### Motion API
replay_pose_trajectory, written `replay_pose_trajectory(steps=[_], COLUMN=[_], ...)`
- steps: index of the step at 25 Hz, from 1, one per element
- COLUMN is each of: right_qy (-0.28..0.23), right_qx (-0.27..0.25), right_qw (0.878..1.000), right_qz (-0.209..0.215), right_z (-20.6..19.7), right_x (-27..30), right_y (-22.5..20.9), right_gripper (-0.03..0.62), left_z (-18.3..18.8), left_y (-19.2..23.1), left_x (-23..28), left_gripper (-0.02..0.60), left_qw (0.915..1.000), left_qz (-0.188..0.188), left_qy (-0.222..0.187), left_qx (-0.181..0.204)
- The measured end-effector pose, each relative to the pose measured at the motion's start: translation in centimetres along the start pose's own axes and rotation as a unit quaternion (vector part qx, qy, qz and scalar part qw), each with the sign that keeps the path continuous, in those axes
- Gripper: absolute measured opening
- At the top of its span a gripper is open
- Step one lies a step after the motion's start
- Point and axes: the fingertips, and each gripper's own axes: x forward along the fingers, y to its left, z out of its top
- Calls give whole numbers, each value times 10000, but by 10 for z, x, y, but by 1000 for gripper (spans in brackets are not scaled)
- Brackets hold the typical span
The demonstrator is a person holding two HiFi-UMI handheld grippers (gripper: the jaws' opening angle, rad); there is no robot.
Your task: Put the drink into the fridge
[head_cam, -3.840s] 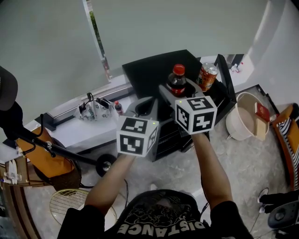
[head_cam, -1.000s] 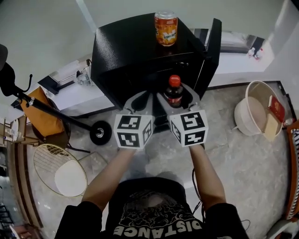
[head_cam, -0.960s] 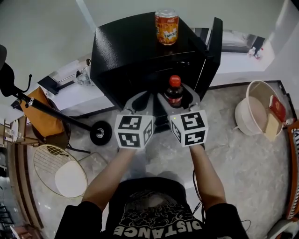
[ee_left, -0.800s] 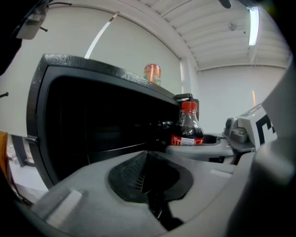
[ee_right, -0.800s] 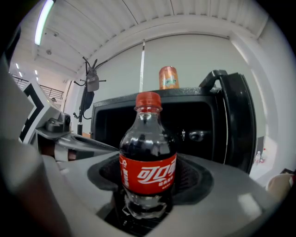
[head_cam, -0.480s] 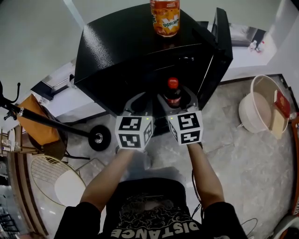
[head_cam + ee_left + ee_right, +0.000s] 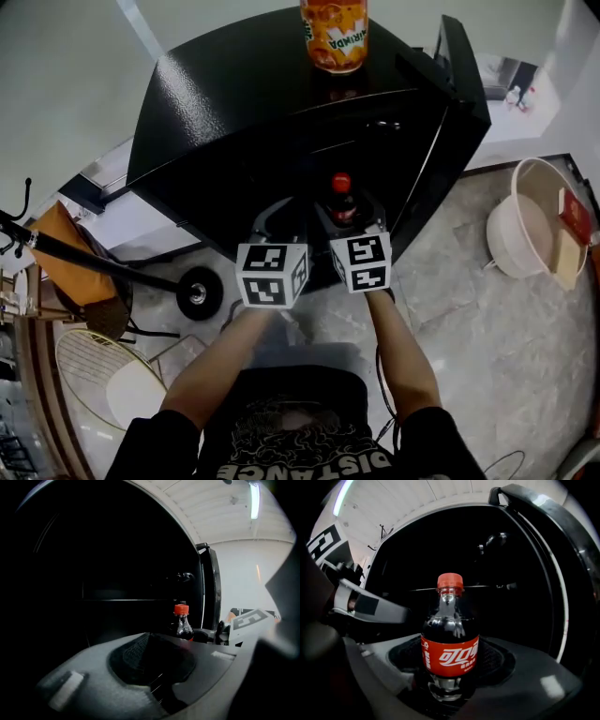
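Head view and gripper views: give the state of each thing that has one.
Fridge: door open.
Bottle: capped, upright, at the fridge opening.
Can: upright on the fridge top.
Left gripper: open, empty.
Right gripper: shut on the bottle.

The mouth of the fridge (image 7: 244, 103) looks clear, though dark; its open door (image 7: 466, 89) bounds the right.
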Motion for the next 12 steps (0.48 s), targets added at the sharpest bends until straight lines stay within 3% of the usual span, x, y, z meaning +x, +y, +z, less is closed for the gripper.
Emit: replay_pose_trajectory(steps=[12], right_qy=[215], right_qx=[95], right_qw=[9995], right_qz=[-219], right_z=[-64], right_x=[54], right_y=[-20], right_gripper=[313], left_z=[-28], left_y=[24], left_x=[24], left_gripper=[5], left_qw=[9999], left_qz=[126], left_qy=[95], left_qx=[-19])
